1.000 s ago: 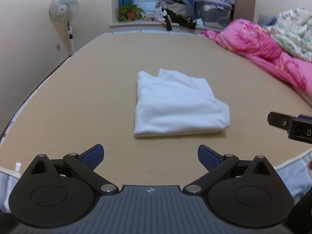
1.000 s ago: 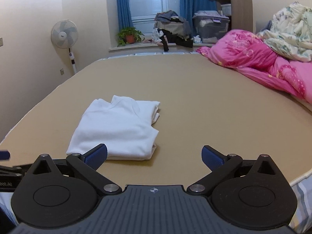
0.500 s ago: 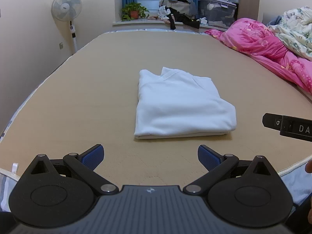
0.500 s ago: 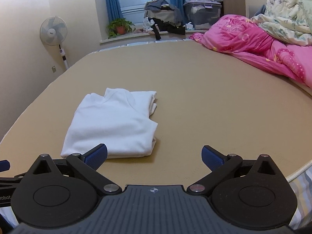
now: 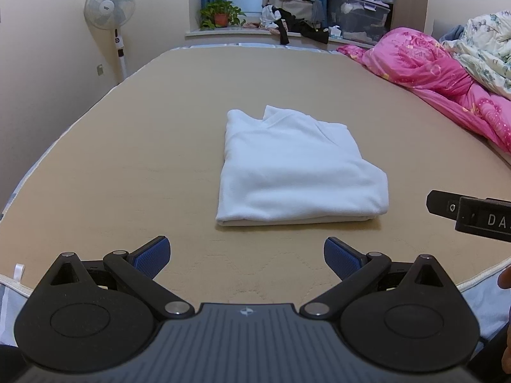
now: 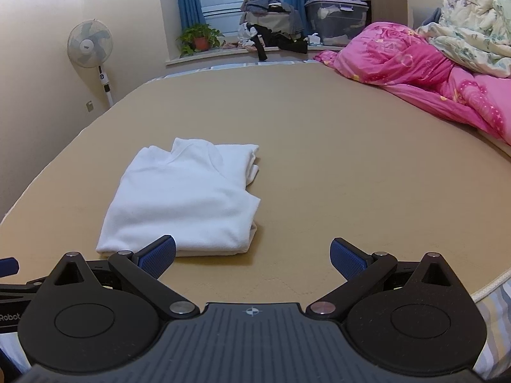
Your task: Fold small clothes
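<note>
The right claw [image 6: 252, 253] shows in the left view only as a black tip cut off at the right edge. Clothes hide much of the far windowsill; the clear storage bin [image 5: 357, 16] there holds contents too blurred to name. The folded white garment [image 5: 297, 172] lies mid-bed [image 5: 127, 146]. Both the right claw and the left claw [image 5: 247, 253] gape wide, holding nothing, near the bed's near edge.

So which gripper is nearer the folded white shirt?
Left, slightly. The left gripper faces the folded white shirt head-on, short of its near edge; the right gripper sits off its right corner.
</note>
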Demonstrator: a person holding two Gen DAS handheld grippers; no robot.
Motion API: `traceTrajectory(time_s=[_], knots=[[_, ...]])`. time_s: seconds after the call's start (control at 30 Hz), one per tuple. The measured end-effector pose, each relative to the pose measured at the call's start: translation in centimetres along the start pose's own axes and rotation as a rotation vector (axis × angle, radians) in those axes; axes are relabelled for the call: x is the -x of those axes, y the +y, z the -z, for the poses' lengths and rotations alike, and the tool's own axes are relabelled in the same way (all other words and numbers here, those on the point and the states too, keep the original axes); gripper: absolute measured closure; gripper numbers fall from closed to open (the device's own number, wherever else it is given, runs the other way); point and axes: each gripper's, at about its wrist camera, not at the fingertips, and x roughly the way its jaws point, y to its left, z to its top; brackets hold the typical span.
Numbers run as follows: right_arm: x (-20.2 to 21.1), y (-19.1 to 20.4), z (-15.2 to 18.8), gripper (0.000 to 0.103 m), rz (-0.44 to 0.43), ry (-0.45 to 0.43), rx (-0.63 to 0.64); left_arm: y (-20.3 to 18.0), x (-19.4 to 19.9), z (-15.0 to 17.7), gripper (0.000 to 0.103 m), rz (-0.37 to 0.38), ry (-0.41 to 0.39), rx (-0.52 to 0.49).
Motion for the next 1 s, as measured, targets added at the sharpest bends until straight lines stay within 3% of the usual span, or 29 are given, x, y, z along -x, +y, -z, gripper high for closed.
traceTrajectory(time_s=[1.0], knots=[[0.36,-0.24,0.02,0.001,-0.01,0.001,0.035,0.57,0.14,0.02,0.0,0.0,-0.005,0.006]])
